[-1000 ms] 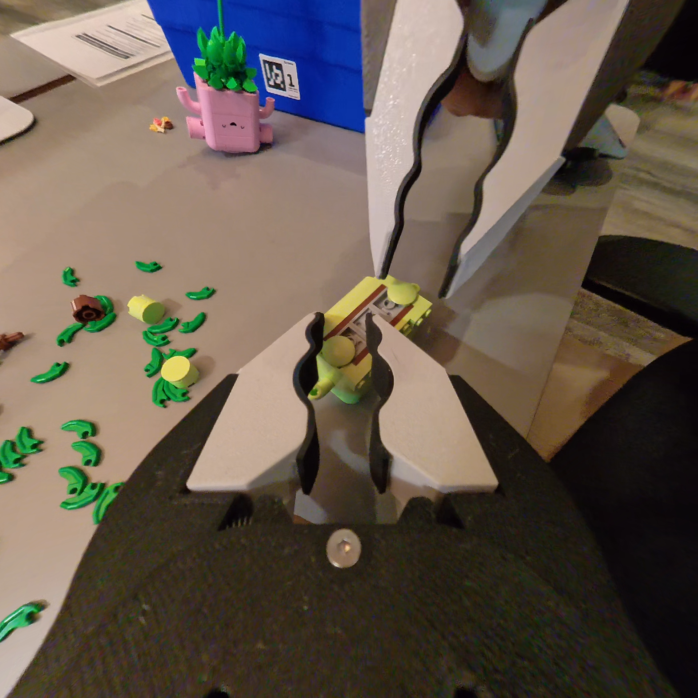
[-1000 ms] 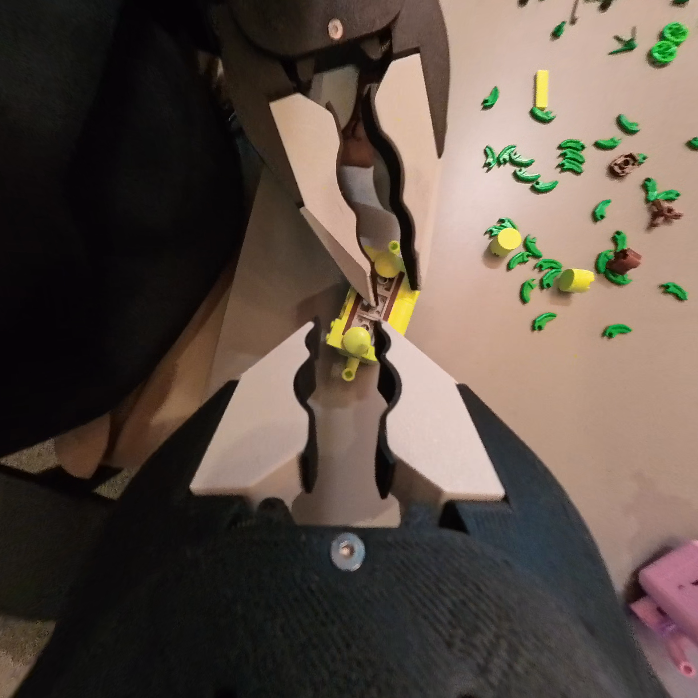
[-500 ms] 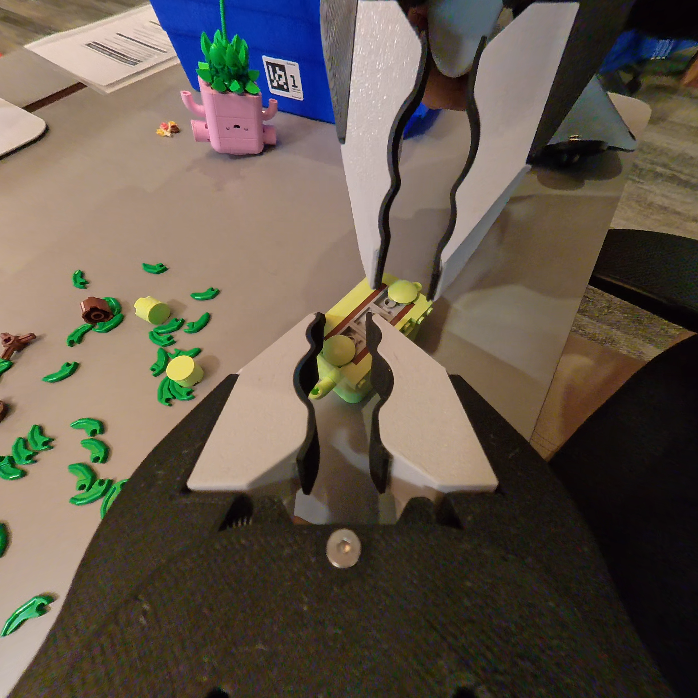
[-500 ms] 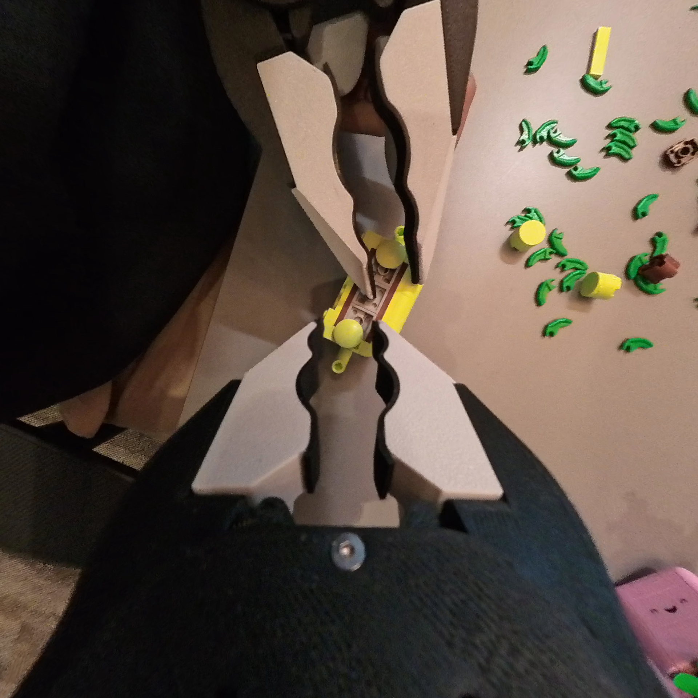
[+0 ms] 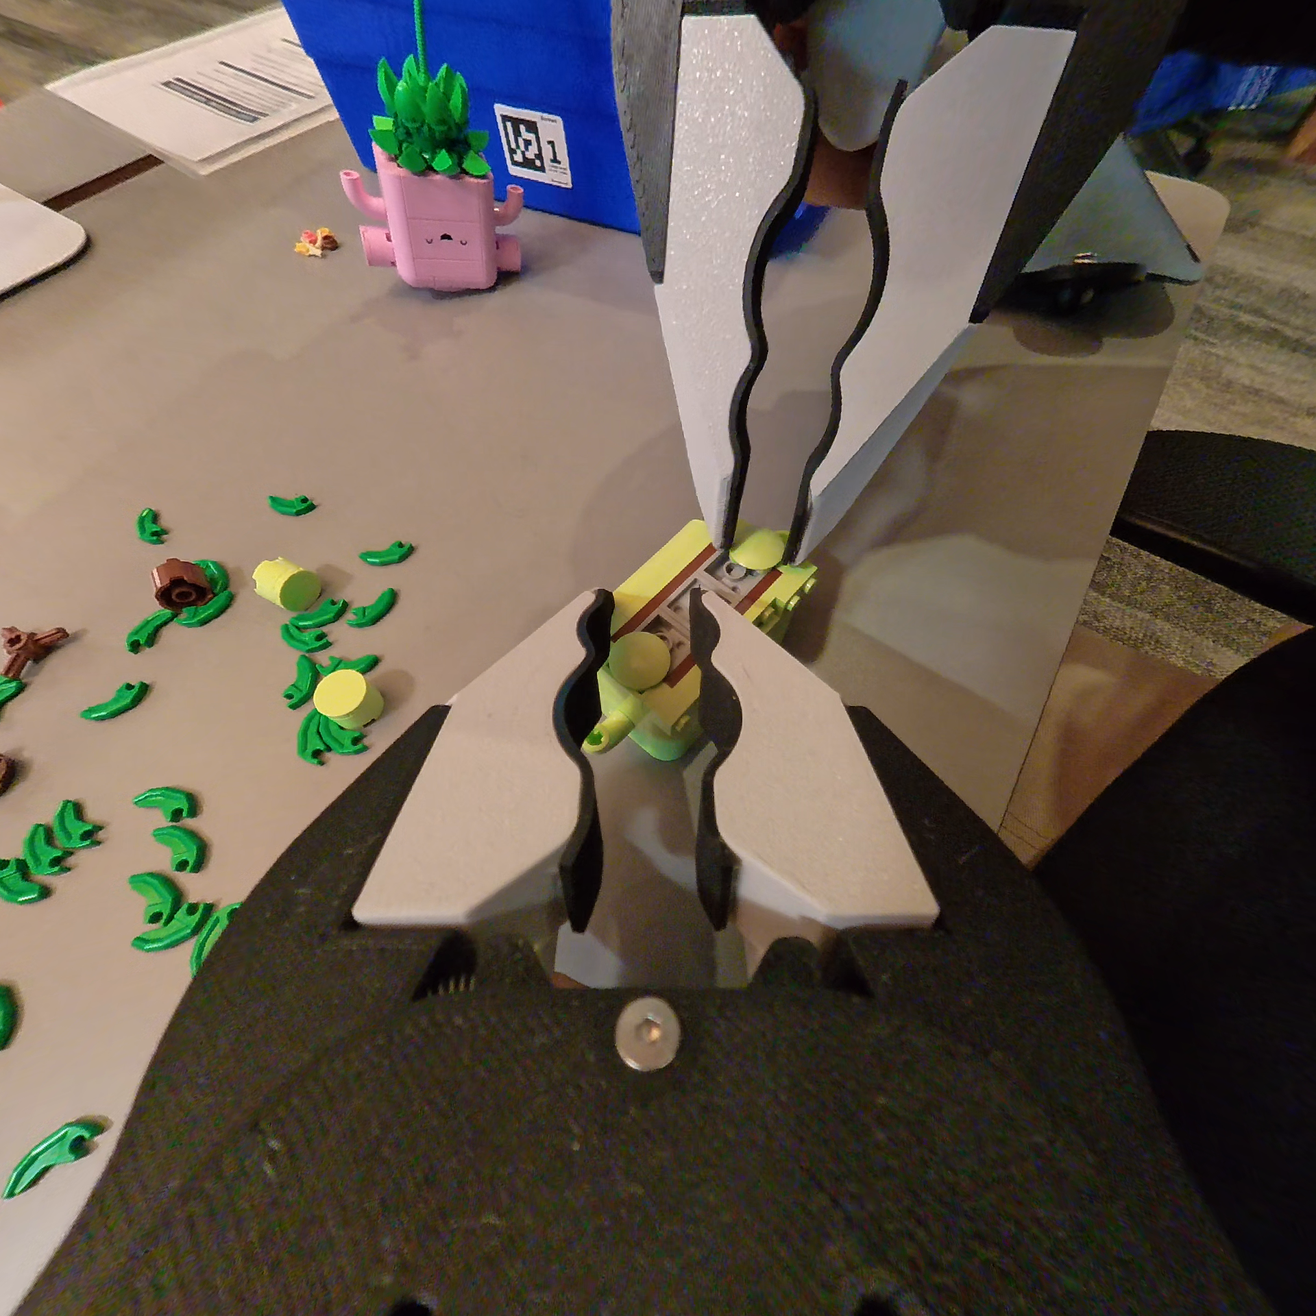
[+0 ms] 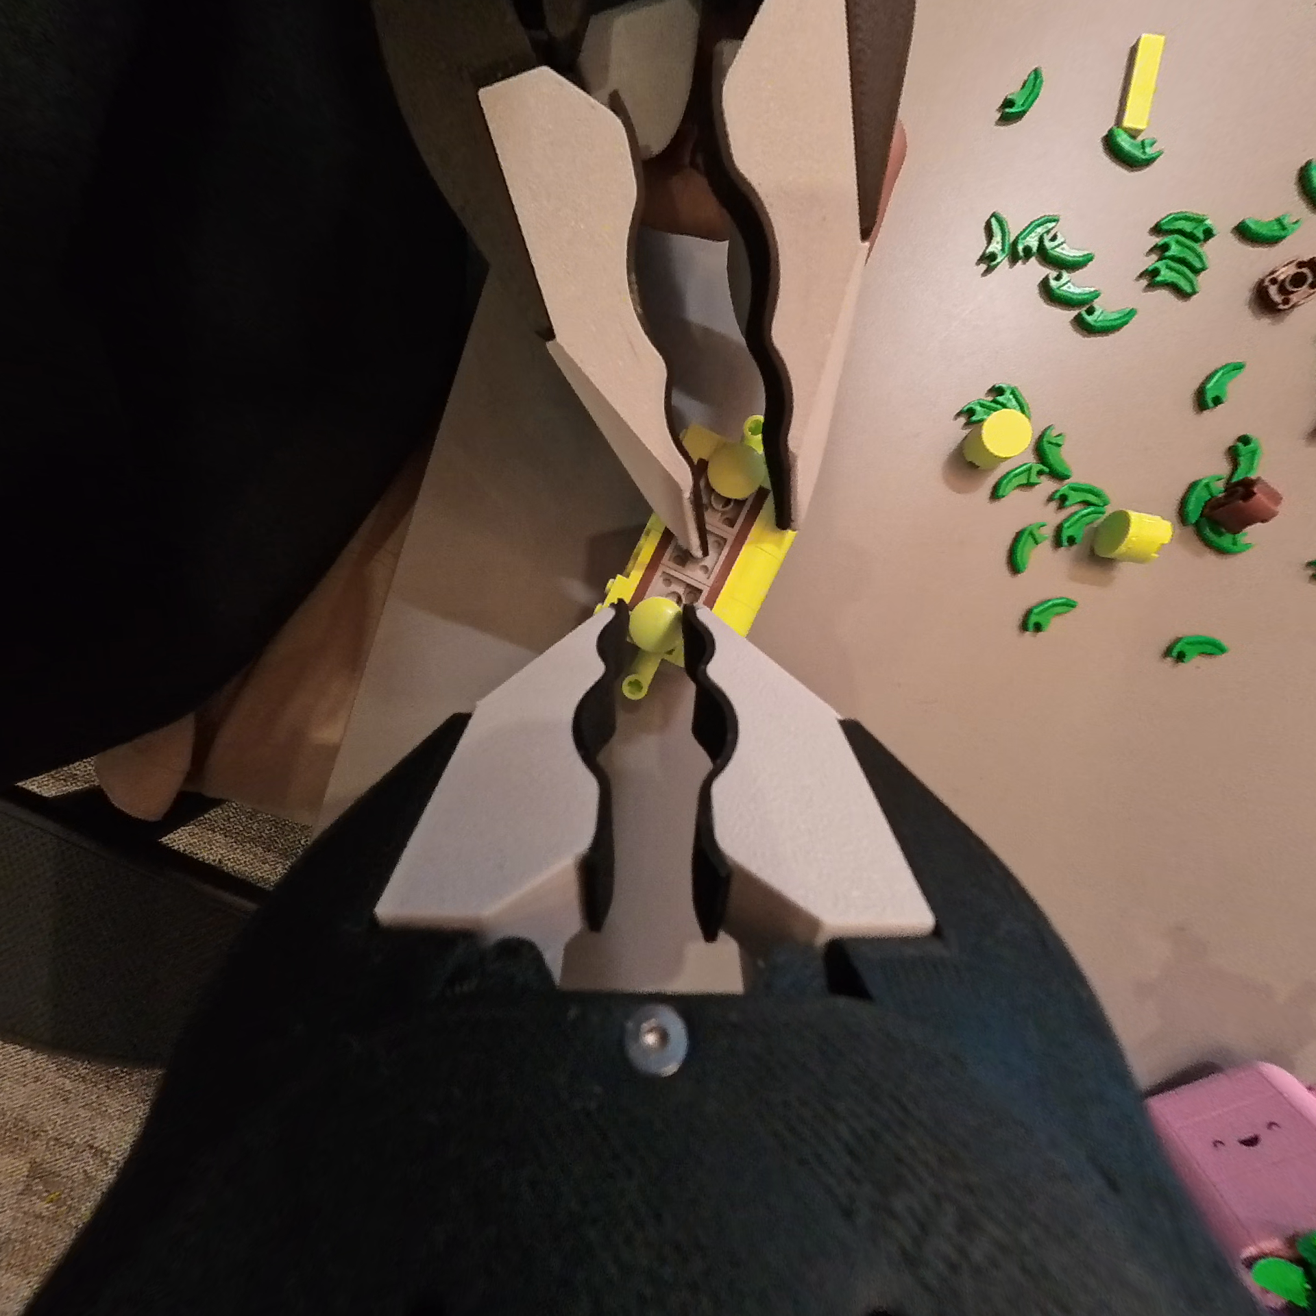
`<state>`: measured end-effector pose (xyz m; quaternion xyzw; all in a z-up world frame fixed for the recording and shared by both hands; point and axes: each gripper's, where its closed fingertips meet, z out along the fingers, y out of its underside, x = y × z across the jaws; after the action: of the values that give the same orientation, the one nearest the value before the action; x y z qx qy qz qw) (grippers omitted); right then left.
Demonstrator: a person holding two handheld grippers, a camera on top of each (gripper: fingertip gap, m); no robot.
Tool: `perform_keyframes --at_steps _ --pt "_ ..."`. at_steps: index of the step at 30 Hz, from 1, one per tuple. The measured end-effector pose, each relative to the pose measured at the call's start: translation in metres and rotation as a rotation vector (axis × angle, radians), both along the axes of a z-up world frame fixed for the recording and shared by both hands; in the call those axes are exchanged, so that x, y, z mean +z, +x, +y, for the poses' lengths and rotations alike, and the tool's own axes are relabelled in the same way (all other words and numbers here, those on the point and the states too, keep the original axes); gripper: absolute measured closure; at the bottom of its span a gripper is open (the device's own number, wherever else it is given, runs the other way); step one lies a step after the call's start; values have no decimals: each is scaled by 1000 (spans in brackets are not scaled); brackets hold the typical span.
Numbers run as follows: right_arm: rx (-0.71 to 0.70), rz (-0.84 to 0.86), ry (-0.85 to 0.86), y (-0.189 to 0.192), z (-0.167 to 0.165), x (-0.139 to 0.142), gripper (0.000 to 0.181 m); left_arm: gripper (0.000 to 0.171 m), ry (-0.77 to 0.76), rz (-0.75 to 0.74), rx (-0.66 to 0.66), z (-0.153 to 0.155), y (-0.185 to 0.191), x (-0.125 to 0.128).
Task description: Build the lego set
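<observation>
A lime-yellow lego build [image 5: 666,570] with a grey and brown strip on top lies on the grey table near its right edge. It also shows in the right wrist view [image 6: 755,577]. My left gripper [image 5: 648,616] is shut on its near end, around a lime dome [image 5: 637,659]. My right gripper [image 6: 649,612] comes from the opposite side and is shut on the other lime dome [image 6: 651,618]. In the left wrist view the right gripper [image 5: 762,548] stands steeply over the far end. The build's underside is hidden.
Several green leaf pieces [image 5: 320,627], two lime cylinders [image 5: 285,584], and brown pieces [image 5: 181,580] lie to the left. A pink cactus-pot figure [image 5: 438,221] stands before a blue bin [image 5: 498,78]. A yellow bar [image 6: 1143,82] lies far off. The table edge and a black chair [image 5: 1225,491] are right. My two grippers' fingertips are within a few centimetres of each other. The yellow bar [image 6: 1143,82] lies around 20 cm away from my left fingertips.
My right gripper has moved in over the far end of the build and narrowed its fingers around the lime dome. My left gripper and the build have stayed put.
</observation>
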<state>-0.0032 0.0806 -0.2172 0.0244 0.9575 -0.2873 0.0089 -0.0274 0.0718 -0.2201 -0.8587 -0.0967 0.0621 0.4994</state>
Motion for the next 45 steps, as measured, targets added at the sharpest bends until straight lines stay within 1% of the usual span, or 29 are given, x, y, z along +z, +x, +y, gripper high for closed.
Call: perform_keyframes --at_steps 7,16,19,26,36,45 --pt "-57 -9 -1 -2 1 0 170 150 0 1 1 0 0 0" --pt "-259 -23 25 -2 2 0 170 150 -4 13 5 0 0 0" --pt "-291 -8 13 -2 2 0 170 150 -5 16 6 0 0 0" --pt "-288 -29 -26 -2 1 0 170 150 -6 12 5 0 0 0" --pt "-242 -10 34 -2 1 -1 170 151 -7 17 3 0 1 -1" --pt "-244 -3 77 -4 1 -2 170 151 -8 17 3 0 1 -1"
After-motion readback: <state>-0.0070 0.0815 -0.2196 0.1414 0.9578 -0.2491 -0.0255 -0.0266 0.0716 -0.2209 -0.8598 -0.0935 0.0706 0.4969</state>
